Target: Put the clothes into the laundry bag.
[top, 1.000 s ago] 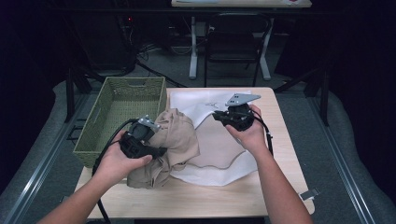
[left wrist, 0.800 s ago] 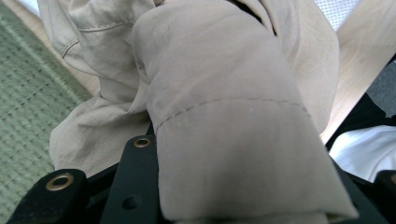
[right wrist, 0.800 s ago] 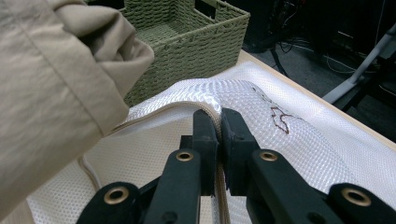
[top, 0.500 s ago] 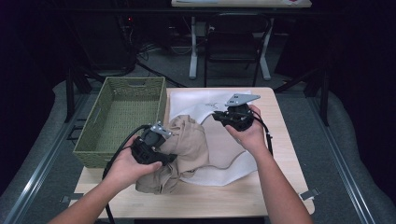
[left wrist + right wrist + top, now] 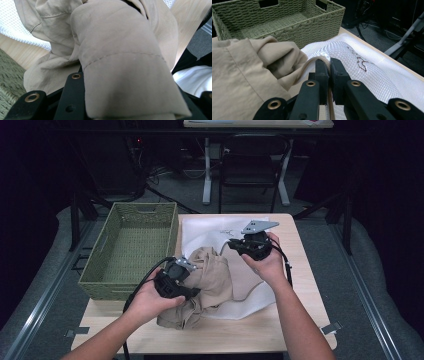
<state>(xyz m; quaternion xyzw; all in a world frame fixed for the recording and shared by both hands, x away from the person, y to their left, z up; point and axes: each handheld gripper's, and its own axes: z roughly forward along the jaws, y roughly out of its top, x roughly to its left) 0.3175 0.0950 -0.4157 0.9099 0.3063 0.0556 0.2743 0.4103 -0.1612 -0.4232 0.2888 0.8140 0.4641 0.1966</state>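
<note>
Your desk (image 5: pixel 295 285) carries a green woven basket (image 5: pixel 131 247) at its left, a white mesh cloth (image 5: pixel 210 232) spread flat over its middle, and a bunched tan garment (image 5: pixel 210 280) lying partly on that cloth, just right of the basket.

Your left tongs (image 5: pixel 187 292) sit at the near left edge of the tan garment, and in the left gripper view a thick rolled fold of it (image 5: pixel 125 67) fills the space between the black jaws, which are clamped on it. The basket's weave shows at the lower left of that view, close beside the fabric.

Your right tongs (image 5: pixel 235 245) hover over the white mesh cloth, at the far side of the garment. In the right gripper view their jaws stand together (image 5: pixel 329 67), pinching a thin tan cord (image 5: pixel 322 60) that curves out from the garment and runs down between the pads.

The basket's near wall stands right behind the garment in that view, and the dark printed mark on the cloth (image 5: pixel 360 61) lies just right of the jaws.
</note>
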